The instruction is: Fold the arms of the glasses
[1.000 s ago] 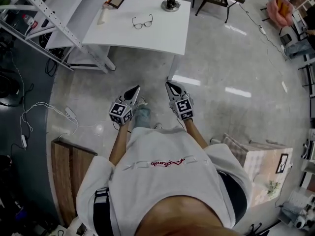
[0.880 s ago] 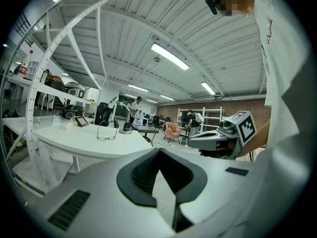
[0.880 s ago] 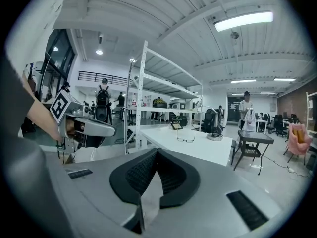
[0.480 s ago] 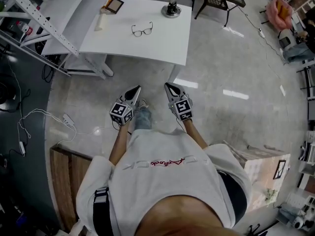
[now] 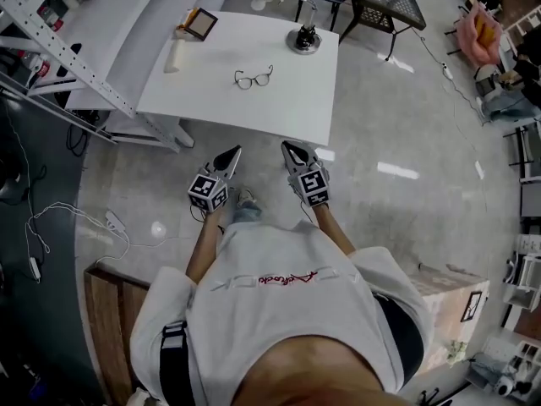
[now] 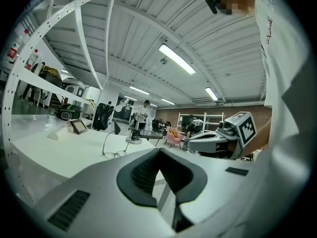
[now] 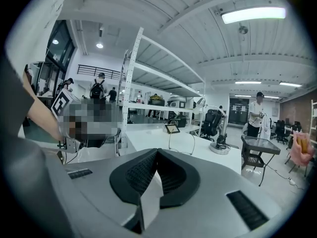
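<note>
Overhead, a pale polished floor (image 5: 406,142) fills most of the head view. A white table (image 5: 211,83) stands ahead of the person, with a grey metal shelving rack (image 5: 68,57) running along its left side. The person, in a white shirt (image 5: 279,311), stands on the floor short of the table.

The left gripper (image 5: 232,151) and right gripper (image 5: 287,146) are held side by side in front of the body, above the floor and well apart from the table. In each gripper's own view the two jaws meet at their tips, with nothing between them.

On the table, a desk lamp (image 5: 304,39) sits near the far right corner and a small framed picture (image 5: 201,24) near the far left. The glasses (image 5: 254,78) lie between them, near the table's middle, arms apparently unfolded, touched by neither gripper.
</note>
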`<act>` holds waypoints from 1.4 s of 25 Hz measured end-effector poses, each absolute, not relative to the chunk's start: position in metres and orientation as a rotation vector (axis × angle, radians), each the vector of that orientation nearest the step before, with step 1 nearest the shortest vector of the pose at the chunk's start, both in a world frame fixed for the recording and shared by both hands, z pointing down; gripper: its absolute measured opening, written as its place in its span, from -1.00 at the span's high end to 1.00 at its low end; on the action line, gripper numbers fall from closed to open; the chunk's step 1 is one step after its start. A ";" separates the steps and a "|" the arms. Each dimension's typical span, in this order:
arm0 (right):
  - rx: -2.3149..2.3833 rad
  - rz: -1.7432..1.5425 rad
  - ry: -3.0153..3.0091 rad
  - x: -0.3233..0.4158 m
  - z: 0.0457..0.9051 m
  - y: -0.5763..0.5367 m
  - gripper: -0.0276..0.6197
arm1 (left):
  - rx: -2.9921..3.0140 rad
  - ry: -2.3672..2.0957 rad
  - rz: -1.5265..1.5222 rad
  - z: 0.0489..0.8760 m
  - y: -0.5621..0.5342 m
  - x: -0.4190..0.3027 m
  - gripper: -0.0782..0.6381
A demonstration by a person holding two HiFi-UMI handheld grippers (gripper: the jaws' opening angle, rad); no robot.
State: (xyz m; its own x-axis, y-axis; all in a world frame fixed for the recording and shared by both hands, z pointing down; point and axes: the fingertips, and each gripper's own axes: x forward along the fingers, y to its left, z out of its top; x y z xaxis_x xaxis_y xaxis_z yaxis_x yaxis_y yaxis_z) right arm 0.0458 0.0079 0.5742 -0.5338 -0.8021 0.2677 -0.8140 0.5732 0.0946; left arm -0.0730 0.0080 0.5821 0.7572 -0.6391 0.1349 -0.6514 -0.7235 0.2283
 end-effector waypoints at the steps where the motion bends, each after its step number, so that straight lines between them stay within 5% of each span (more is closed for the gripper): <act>1: 1.331 0.057 -2.525 0.043 0.572 -0.002 0.90 | 2.691 -1.005 0.066 0.581 -0.001 -0.075 0.71; 35: 1.379 0.135 -2.476 0.055 0.590 -0.167 0.90 | 2.660 -0.956 0.192 0.605 -0.165 -0.090 0.71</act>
